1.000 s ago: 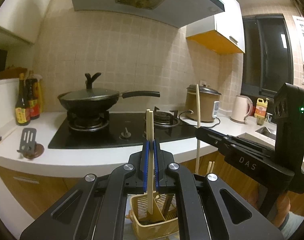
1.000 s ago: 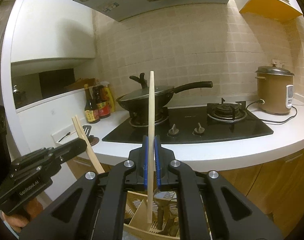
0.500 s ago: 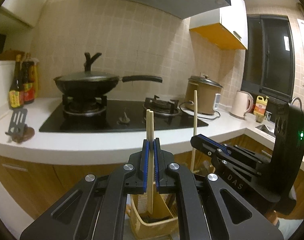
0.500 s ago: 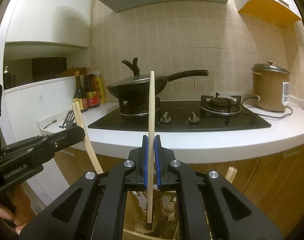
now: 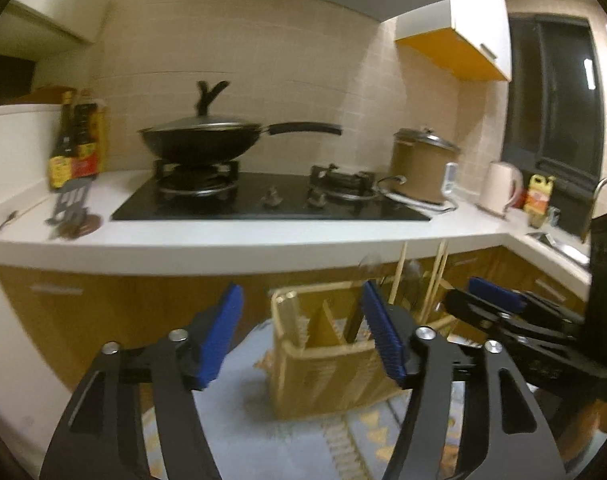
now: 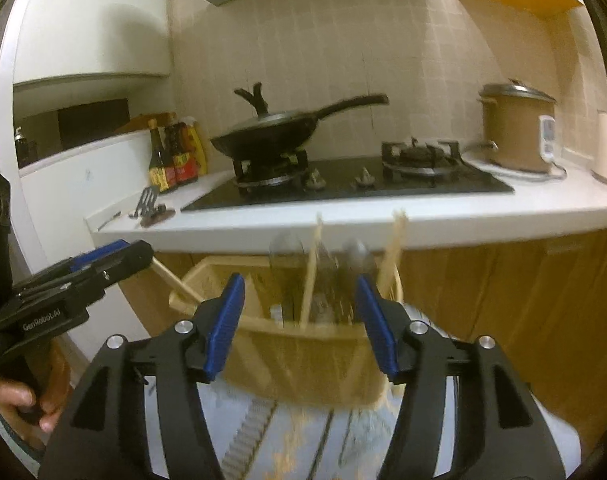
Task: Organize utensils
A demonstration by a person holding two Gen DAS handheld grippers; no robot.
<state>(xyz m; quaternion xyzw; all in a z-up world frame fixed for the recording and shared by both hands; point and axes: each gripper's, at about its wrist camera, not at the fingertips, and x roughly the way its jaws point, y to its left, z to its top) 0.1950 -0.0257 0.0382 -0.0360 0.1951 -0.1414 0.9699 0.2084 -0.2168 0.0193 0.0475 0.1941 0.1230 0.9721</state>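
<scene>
Both my grippers hang in front of the kitchen counter (image 5: 263, 240), just above a woven utensil holder (image 5: 327, 364) that stands on a patterned cloth (image 5: 239, 392) below the counter's edge. My left gripper (image 5: 301, 332) has its jaws spreading apart, the blue pads (image 5: 219, 328) well clear of each other, and nothing is pinched between them; the holder's front compartments show through the gap. My right gripper (image 6: 299, 320) is opening too, its blue pads (image 6: 225, 322) apart and bare, with the holder (image 6: 303, 364) right behind them.

Wooden chopsticks (image 6: 311, 276) stand upright in the holder, blurred, and more chopsticks (image 6: 395, 248) lean against its right side. In the left wrist view they rise (image 5: 399, 276) from the holder's far compartments, beside what look like spoons, too smeared to be sure. One more chopstick (image 6: 175, 282) slants over the holder's left rim, near my left gripper (image 6: 115, 260), which a hand (image 6: 19, 404) holds by its grip.

On the counter sit a lidded wok (image 5: 203, 140) on the gas hob, a rice cooker (image 5: 421, 172), sauce bottles (image 5: 75, 140) and a kettle (image 5: 499, 188).
</scene>
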